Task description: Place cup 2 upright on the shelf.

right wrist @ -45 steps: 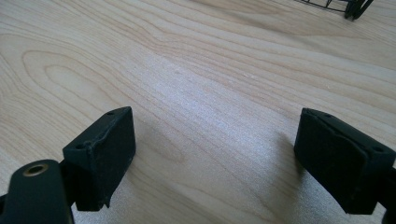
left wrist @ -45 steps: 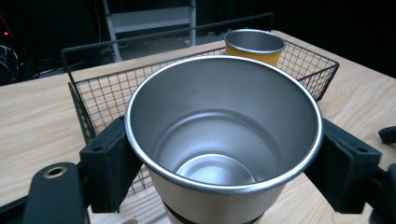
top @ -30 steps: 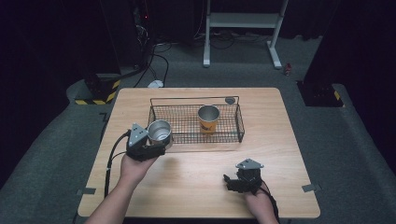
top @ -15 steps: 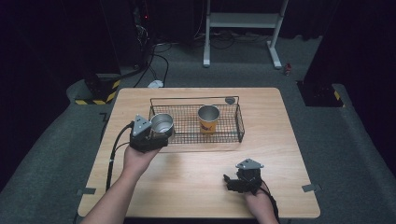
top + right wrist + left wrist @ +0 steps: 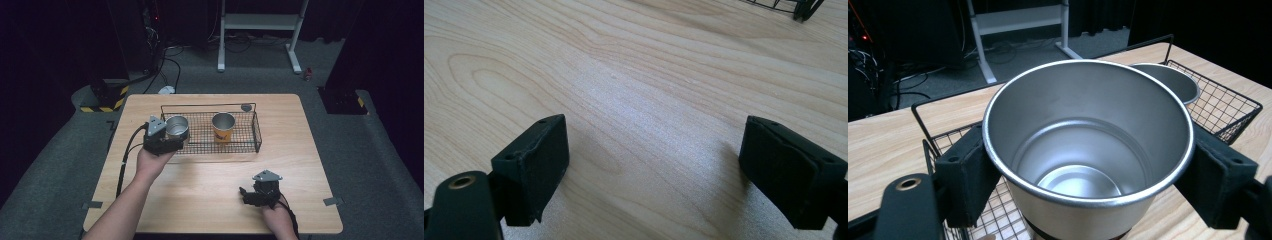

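While the right gripper (image 5: 252,194) is resting low over the near side of the table (image 5: 210,175), its jaws standing wide apart with nothing but bare wood between them, the left gripper (image 5: 172,139) is doing all the work. It is clamping a plain steel cup (image 5: 176,126) by the sides, one black pad (image 5: 968,175) pressing on each flank, the cup upright and empty.

Compared with a second ago, the person's left hand (image 5: 152,159) is carrying the cup farther away from the table's near edge and slightly upward, so the cup is now hanging at the left end of the wire basket (image 5: 257,132), about level with its rim. In the left gripper view the cup's base is sitting above the basket's mesh floor, just inside the left wall, though I cannot tell whether it is touching the mesh yet. A second cup, steel with an orange band (image 5: 223,128), is standing upright in the middle of the basket, well apart from the carried one.

To my eye the cup is being delivered into the basket, and only lowering and letting go remain.
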The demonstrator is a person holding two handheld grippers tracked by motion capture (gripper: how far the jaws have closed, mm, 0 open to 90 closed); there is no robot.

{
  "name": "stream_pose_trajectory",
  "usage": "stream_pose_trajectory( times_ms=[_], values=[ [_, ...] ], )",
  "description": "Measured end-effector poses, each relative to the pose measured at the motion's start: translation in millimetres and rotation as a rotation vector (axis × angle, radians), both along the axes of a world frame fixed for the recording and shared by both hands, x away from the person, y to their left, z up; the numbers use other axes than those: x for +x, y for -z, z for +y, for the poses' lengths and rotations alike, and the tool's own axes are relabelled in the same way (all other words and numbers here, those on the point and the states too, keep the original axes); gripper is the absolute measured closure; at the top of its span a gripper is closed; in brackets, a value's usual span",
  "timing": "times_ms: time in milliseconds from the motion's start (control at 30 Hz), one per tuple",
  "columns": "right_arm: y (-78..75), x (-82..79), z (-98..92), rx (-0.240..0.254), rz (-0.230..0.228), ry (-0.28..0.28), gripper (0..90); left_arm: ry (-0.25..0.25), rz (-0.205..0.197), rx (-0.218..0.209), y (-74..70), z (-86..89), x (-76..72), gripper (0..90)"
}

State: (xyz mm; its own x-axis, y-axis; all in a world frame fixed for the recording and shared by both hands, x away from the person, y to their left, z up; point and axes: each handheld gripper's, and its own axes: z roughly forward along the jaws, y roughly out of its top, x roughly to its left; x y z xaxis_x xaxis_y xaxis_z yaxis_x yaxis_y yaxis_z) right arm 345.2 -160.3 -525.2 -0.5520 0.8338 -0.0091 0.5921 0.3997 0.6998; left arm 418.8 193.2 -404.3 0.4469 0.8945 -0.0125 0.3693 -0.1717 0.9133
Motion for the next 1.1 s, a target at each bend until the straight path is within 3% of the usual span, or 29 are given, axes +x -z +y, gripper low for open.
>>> stream_pose_trajectory(
  times_ms=[100,667,1100],
  values=[
    [0.1,0.2,-0.3,0.000,-0.002,-0.002,12.7,-0.003,0.009,-0.016,-1.0,-0.4,6.2,18.9],
    [0.1,0.2,-0.4,0.000,-0.002,-0.004,12.7,-0.011,0.020,0.005,-8.0,-9.5,32.2,18.9],
    [0.1,0.2,-0.3,0.000,-0.002,-0.004,12.7,-0.054,0.069,-0.008,7.2,-11.9,56.1,18.9]
  ],
)
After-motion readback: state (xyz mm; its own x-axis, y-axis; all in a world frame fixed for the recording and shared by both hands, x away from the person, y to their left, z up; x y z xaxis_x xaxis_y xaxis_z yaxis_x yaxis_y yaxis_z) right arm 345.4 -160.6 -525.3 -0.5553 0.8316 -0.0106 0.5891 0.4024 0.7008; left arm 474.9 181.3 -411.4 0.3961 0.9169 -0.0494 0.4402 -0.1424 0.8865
